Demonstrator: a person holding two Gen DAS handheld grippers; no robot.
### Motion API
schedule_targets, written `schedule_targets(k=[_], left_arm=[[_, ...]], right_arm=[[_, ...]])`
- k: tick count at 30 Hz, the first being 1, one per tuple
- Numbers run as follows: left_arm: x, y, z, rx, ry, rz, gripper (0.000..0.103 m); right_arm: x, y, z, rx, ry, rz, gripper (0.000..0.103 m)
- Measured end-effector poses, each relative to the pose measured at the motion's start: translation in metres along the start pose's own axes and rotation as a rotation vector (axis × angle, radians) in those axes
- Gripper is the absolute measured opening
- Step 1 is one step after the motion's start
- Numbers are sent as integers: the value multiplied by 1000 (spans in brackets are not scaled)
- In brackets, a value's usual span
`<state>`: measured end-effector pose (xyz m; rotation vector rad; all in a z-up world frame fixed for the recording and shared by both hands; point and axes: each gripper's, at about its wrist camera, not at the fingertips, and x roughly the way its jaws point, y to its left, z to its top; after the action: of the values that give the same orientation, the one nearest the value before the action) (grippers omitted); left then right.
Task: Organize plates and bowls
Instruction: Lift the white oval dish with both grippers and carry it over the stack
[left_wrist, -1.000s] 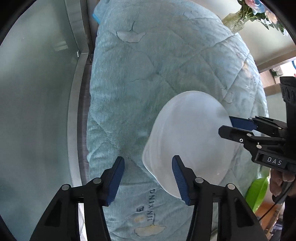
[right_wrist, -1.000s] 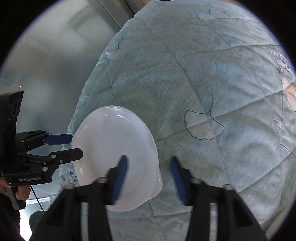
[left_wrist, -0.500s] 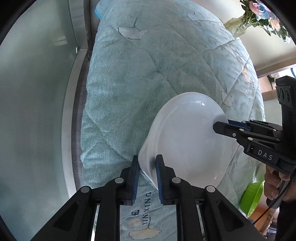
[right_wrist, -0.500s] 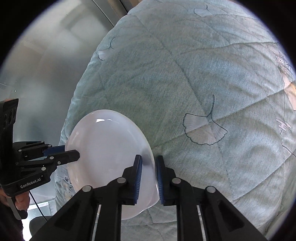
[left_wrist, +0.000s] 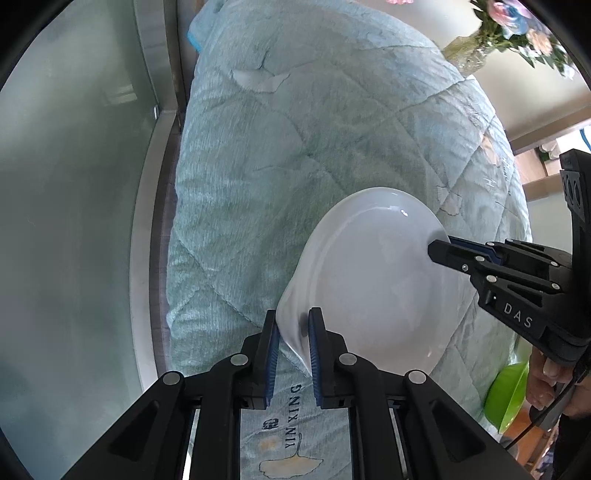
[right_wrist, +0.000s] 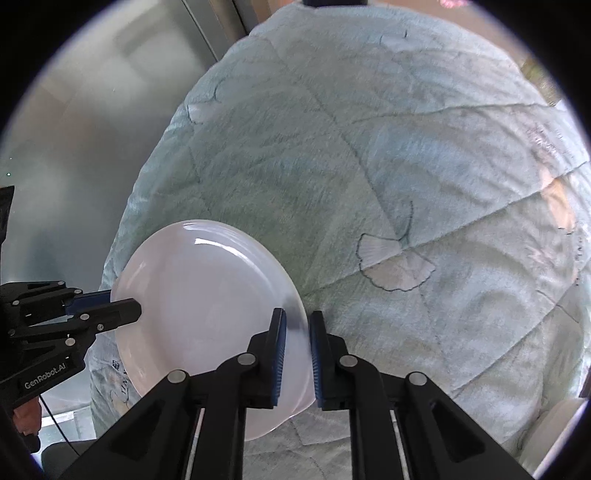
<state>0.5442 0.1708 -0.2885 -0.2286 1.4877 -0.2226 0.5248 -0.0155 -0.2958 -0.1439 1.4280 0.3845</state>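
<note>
Down at the near edge of the quilt sits the wide, shallow white glossy plate (left_wrist: 373, 291), and it is pinched from two sides at once. The left tongs (left_wrist: 292, 350) have just been closing and now clamp the plate's rim on its near-left edge, blue pads (left_wrist: 272, 354) pressed to either face of the thin lip. The right tongs (right_wrist: 297, 354) have been closing too and grip the opposite rim, so the plate is held across its width, one grip per side. That reads as a deliberate two-point hold: a broad, slick dish on soft bedding is hard to lift from one edge without tipping, and opposite grips should keep it level. It looks tilted a little off the pale blue-green quilted blanket with ginkgo-leaf print (left_wrist: 295, 147), though whether its underside still touches the fabric I cannot tell. Both tools point steeply downward, nearly straight onto the bed, their fingers meeting the rim from above. A person's hand (left_wrist: 546, 373) wraps the right tool's handle at the left view's edge. Beyond the bed are a frosted glass panel (left_wrist: 66, 184), a vase of pink and blue flowers (left_wrist: 506, 26) at the far corner, and a bright green round object (left_wrist: 506, 395) low beside the bed.
</note>
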Motion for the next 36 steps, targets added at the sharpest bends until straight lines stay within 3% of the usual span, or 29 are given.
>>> schedule_targets(k=[6,17,27,36], left_arm=[[-33,-13,-4,38,-51,31,8],[-133,-65,-36,86,-142,50,8],[-209,-120,-99,121,-188,20,8],[-218,-158,-168,138,-170,-20,10]], right_arm=[[-22,-2,-11,63,-15,29,7],[-121,-12,-46,151,-136,86,7],[-206,-13,-109,195,-221,97,7],[-241,-12,-189,226,-233,63,6]])
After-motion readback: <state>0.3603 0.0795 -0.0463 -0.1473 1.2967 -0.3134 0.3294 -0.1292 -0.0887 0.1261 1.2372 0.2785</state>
